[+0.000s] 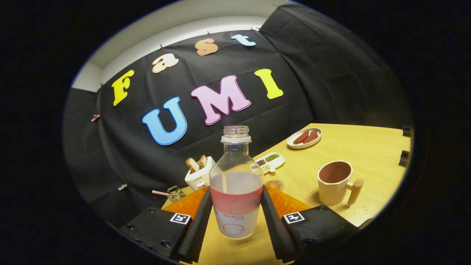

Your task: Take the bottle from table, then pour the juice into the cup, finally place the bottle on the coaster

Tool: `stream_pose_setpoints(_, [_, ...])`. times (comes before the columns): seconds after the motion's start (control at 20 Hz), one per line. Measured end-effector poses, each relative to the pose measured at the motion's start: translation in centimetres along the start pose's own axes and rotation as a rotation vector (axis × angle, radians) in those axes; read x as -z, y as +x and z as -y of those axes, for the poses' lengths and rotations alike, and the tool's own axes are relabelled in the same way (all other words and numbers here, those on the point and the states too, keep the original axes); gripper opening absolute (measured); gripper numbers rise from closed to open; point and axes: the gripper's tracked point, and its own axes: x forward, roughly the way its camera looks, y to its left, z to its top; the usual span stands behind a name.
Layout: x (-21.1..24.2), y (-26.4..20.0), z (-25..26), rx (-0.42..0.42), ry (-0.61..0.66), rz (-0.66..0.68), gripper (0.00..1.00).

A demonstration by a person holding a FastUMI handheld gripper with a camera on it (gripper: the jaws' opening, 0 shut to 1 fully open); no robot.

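Observation:
A clear plastic bottle (235,162) with no cap stands upright between my fingers, about half full of pale juice, with a red and white label around its lower part. My gripper (235,200) is shut on the bottle, both fingers pressing the label from either side. A cream cup (334,183) with a wooden handle and a brown inside stands on the wooden table (368,147), to the right of and a little beyond the fingers. A round brown coaster (275,184) lies just behind the bottle, partly hidden by the right finger.
Beyond the bottle are a white toaster (198,173) with bread slices, a small white seasoning tray (271,162) and a white plate (304,138) with two sausages. A small wire holder (176,193) sits at the table's left end. The black cloth wall closes the back.

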Motion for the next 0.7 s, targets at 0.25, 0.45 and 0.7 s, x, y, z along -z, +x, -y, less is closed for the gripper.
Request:
stream_pose_setpoints(0.25, [-0.1, 0.8, 2.0, 0.013, 0.119, -0.020, 0.75])
stream_pose_setpoints(0.45, [0.0, 1.4, 2.6, 0.013, 0.262, -0.038, 0.75])
stream_pose_setpoints(0.7, [0.8, 1.7, 4.0, 0.003, 0.411, -0.088, 0.75])
